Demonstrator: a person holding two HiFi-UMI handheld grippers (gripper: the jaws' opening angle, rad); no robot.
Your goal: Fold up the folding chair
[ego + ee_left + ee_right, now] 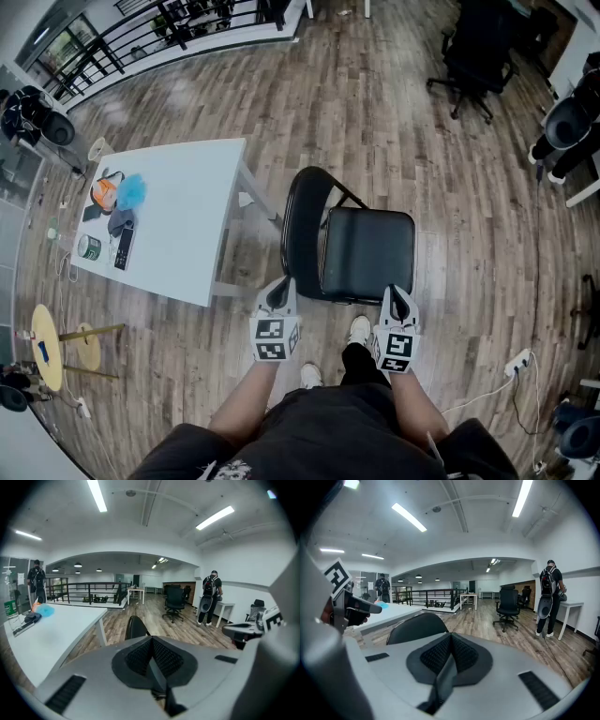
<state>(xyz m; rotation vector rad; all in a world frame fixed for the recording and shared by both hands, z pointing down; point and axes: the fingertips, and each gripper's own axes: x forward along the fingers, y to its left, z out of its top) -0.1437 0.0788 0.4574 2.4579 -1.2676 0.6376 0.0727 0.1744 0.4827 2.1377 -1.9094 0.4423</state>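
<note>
The black folding chair [366, 253] stands unfolded on the wood floor in front of me, its seat flat and its rounded backrest [298, 225] on the left side. My left gripper [280, 285] hovers just short of the chair's near left corner, jaws shut and empty. My right gripper [397, 293] hangs by the near right corner of the seat, also shut with nothing held. In the left gripper view the shut jaws [151, 638] point over the backrest top [136, 629]. The backrest [417, 627] rises behind the closed jaws [450, 638] in the right gripper view.
A white table [187, 216] with small items stands left of the chair, close to its backrest. A black office chair [478, 52] is far right. A yellow stool [47, 347] sits at near left, a power strip [517, 361] at right. A person [548, 597] stands by a far desk.
</note>
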